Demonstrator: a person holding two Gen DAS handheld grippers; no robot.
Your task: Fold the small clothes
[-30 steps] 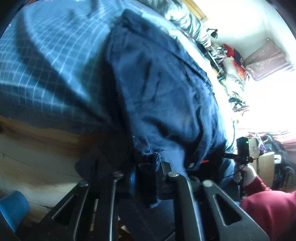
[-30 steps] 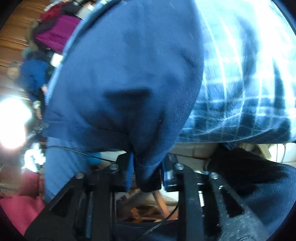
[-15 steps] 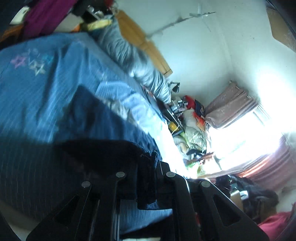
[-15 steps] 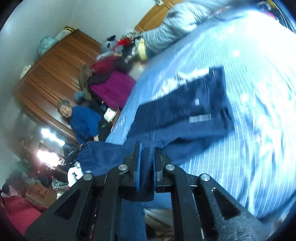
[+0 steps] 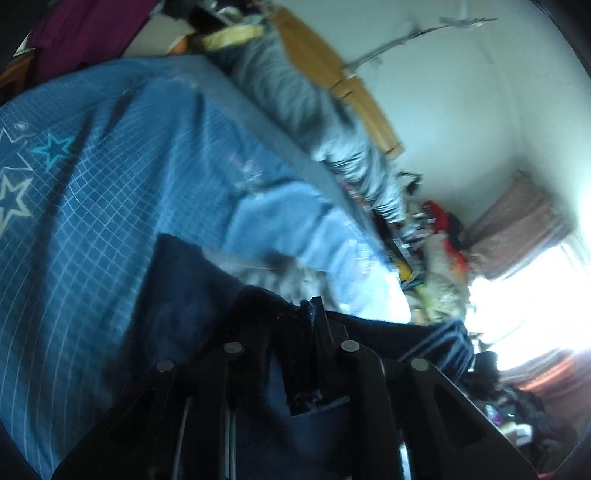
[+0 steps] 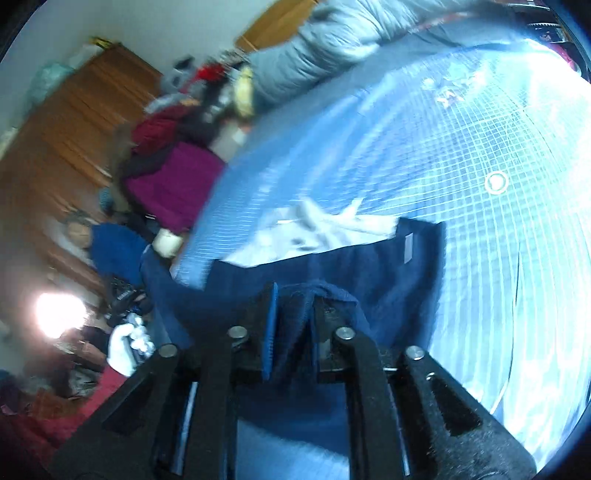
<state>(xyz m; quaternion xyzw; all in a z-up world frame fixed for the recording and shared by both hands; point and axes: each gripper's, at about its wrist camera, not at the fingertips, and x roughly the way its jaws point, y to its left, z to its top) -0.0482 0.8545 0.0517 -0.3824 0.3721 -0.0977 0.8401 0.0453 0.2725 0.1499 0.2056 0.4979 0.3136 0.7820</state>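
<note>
1. Nearest in the left wrist view, the left gripper [image 5: 308, 332] has its black fingers clenched on a bunched edge of a dark navy garment [image 5: 184, 295], which hangs down between them.

2. Nearest in the right wrist view, the right gripper [image 6: 293, 314] is likewise clamped on a fold of the same navy garment [image 6: 369, 266]; one finger pad [image 6: 271, 325] is bright blue.

3. Just beyond both grippers the garment stretches out over the bed — its far part lies flat on the cover, with a small pale tag [image 6: 408, 248] near one corner.

4. Past the garment's far edge lies a rumpled pale blue and white piece of clothing [image 6: 325, 225], touching or slightly under the navy cloth; in the left view it appears as a light blue heap [image 5: 280, 229].

5. Under everything is a blue bedspread [image 5: 74, 229] with a white grid pattern and printed stars [image 5: 53, 147].

6. Farther on, a grey quilted duvet [image 6: 325, 33] is rolled along the head of the bed, beside a wooden headboard [image 5: 332, 77].

7. Farthest off — a wooden wardrobe [image 6: 66, 122], a purple pile of clothes [image 6: 173, 184], a seated person in a blue top [image 6: 110, 247] and, in the left view, a bright window [image 5: 535, 295] with a pinkish curtain [image 5: 517, 225]. Both views are motion-blurred.
</note>
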